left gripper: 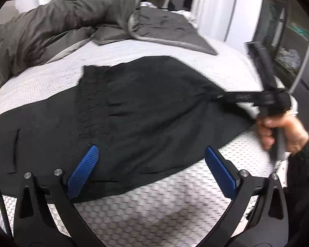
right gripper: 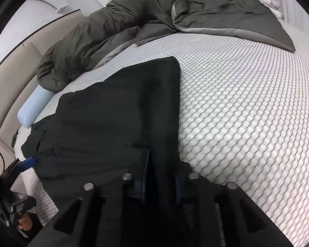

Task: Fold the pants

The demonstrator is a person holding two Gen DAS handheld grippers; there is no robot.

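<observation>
The right hand-held gripper (right gripper: 160,177) pinched the pants (left gripper: 134,111) at one end. The left hand-held gripper (left gripper: 152,170) hung open over their near edge, their length running leftward.

Near right mattress (right gripper: 247,113): bare quilted top, open for a pass.
Far side: rumpled grey duvet (right gripper: 113,30) heaped along the far left, its flat corner (right gripper: 237,20) spread over the far right; blocks low moves there.
Centre-left: black pants (right gripper: 113,113) cover the surface.
Left edge: pale blue bolster (right gripper: 34,108) against the beige headboard (right gripper: 8,86), tight gap.
Right in left-wrist view: right hand (left gripper: 282,131) with its tool, dark cabinet (left gripper: 282,30) behind.
</observation>
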